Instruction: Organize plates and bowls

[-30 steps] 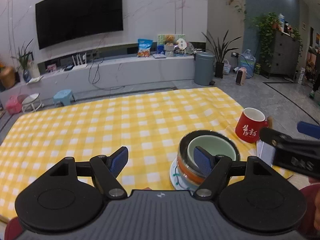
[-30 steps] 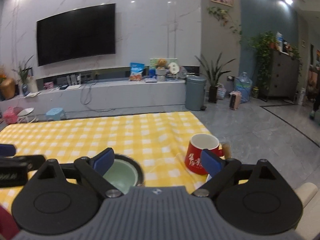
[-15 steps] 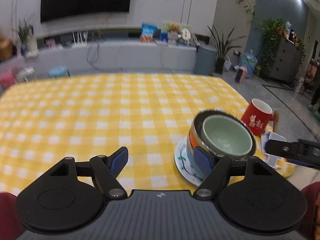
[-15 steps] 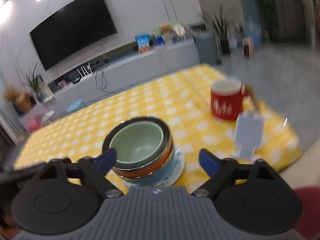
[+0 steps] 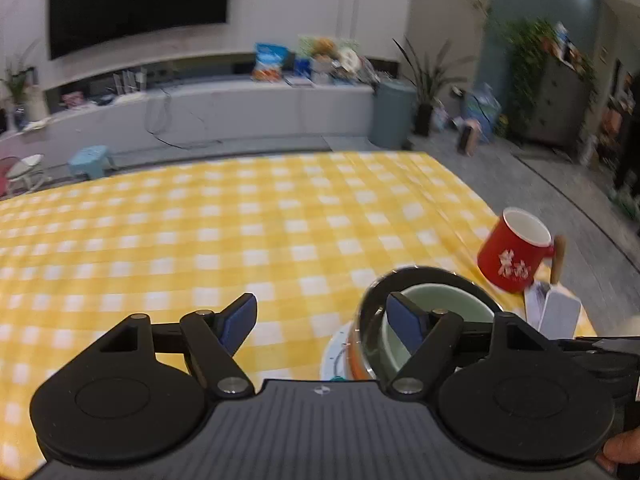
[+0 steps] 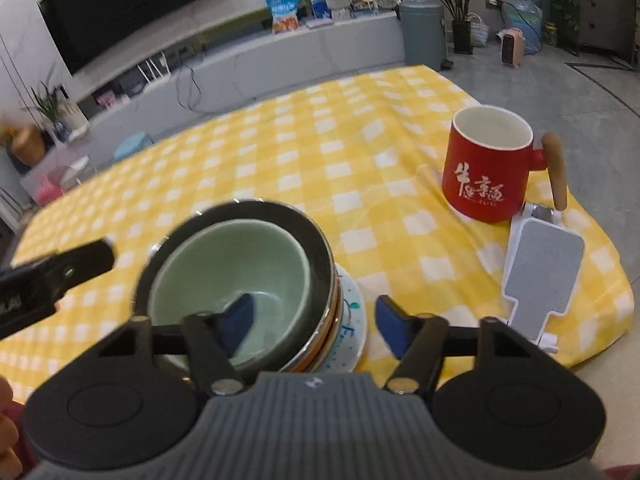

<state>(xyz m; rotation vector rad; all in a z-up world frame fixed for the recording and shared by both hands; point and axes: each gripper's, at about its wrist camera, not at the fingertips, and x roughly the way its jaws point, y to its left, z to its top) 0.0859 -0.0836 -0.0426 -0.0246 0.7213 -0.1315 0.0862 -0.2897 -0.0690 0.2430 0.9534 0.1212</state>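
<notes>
Straddling bowl stack [image 6: 240, 280] on its plate [image 6: 352, 320] near mug [image 6: 488, 168] | right gripper [image 6: 316, 320] jaws just narrowing, unclamped, one pad inside green bowl [image 6: 228, 280], other outside | left gripper [image 5: 320, 320] spread, empty | you: seat deeper, squeeze slowly.

Glossy pale-green glazed bowl [image 6: 230, 280] nested inside shiny, metal-rimmed dark bowl [image 6: 320, 248], over glazed white plate [image 6: 354, 320] with painted marks. Yellow-and-white checked cloth [image 6: 320, 152], smooth with a faint sheen, creased near red mug [image 6: 486, 172] of matt outside, glossy white inside and wooden handle. Matt black ribbed plastic on right gripper [image 6: 316, 320], blue pads dull.
</notes>
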